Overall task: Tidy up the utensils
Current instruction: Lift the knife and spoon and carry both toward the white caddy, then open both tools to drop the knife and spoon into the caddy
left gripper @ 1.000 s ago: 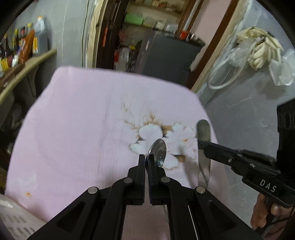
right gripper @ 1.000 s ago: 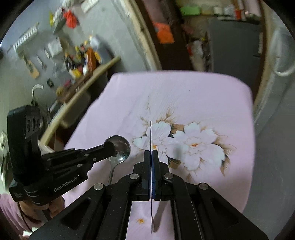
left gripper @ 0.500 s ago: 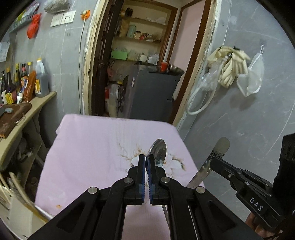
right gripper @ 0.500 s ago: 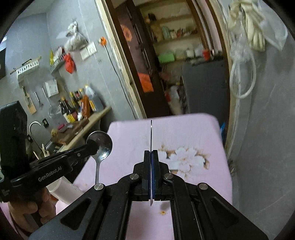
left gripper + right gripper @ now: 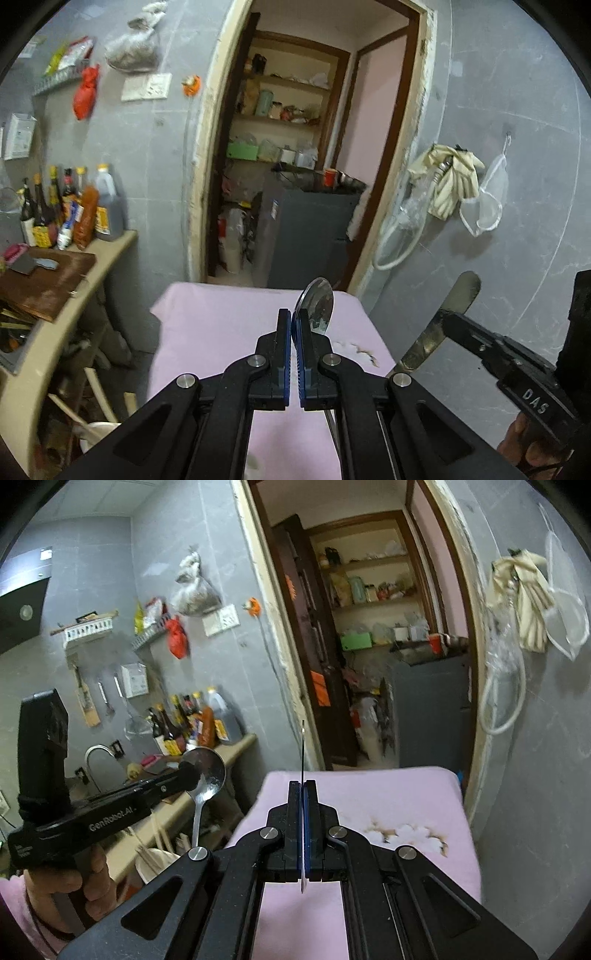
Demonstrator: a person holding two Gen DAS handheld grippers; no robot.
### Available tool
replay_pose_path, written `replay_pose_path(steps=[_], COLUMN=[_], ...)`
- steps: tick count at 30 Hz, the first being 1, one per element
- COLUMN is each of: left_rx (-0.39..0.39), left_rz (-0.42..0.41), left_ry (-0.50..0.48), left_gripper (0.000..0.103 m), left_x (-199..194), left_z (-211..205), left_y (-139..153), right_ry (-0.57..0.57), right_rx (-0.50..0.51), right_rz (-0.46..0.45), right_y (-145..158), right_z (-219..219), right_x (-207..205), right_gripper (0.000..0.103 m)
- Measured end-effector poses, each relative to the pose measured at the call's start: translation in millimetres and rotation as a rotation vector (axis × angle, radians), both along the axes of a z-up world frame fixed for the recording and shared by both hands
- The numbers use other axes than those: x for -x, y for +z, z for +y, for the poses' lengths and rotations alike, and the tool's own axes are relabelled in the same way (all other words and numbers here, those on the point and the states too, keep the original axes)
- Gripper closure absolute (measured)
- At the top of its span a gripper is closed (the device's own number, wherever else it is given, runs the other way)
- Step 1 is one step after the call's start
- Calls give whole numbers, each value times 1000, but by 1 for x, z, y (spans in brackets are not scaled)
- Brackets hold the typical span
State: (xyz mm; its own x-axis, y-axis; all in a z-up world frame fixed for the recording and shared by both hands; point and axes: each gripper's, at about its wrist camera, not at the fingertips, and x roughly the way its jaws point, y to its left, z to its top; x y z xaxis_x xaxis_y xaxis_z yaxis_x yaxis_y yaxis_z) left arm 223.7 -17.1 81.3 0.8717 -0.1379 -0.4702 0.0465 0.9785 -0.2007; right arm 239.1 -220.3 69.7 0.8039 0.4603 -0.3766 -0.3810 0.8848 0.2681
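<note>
Left wrist view first: your left gripper (image 5: 295,325) has its blue-padded fingers pinched tight on the shiny steel spoon (image 5: 317,306), bowl sticking up past the tips and turned nearly edge-on to this camera. The handle runs back down under the jaws, so the long axis is roughly in line with the fingers. Off to the right you can see the right gripper (image 5: 448,321) clamped on the flat steel butter knife (image 5: 439,328), tilted up toward the grey wall. Both utensils are up in the air, well above the pink flowered cloth (image 5: 221,332) on the table, and neither one touches it.

Right wrist view: here the knife (image 5: 303,794) is dead edge-on, just a thin vertical line squeezed between closed fingers, tip up, butt end poking out below the pads. The spoon (image 5: 205,775) shows its whole bowl face, with the handle hanging down freely under the left gripper (image 5: 188,771).

So this view gives you the spoon's real orientation, while the left one gives you the knife's tilt, which you can't read from its own camera.

My guess is the next move is setting them somewhere. No holder or tray is visible in either view, so the cloth below is the only landing spot I can see, and both hands look about equally far from it.
</note>
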Motion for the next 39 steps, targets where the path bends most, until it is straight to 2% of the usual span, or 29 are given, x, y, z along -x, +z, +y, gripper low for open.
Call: replay_pose_path(steps=[8,15,23,26,28,35,39], left_rx=[15,32,-12,-50,-44,-66,-71], left_rz=[-65,-99,-119,-135,-134,-146,-189], left_ry=[83,158,247,268,278,283,278], left_gripper=[100,100,100,100,100,100,100], left_x=[35,56,60,56,51,48,53], left_z=[62,113,153,160,165,164,157], left_y=[17,16,-12,-29,-45,-77,-87], right_ry=[37,73,89,76,60,41,26], right_rx=[-17,-2,2,-1,6,74,103], right_rz=[-57,-77,20,58,72,113,122], right_y=[23,22,-16,-35,-46,-75,-86], right_z=[57,101,125,131,134,151,157], right_x=[27,43,39,33,31,30,30], right_gripper=[102,102,102,102,102,102,102])
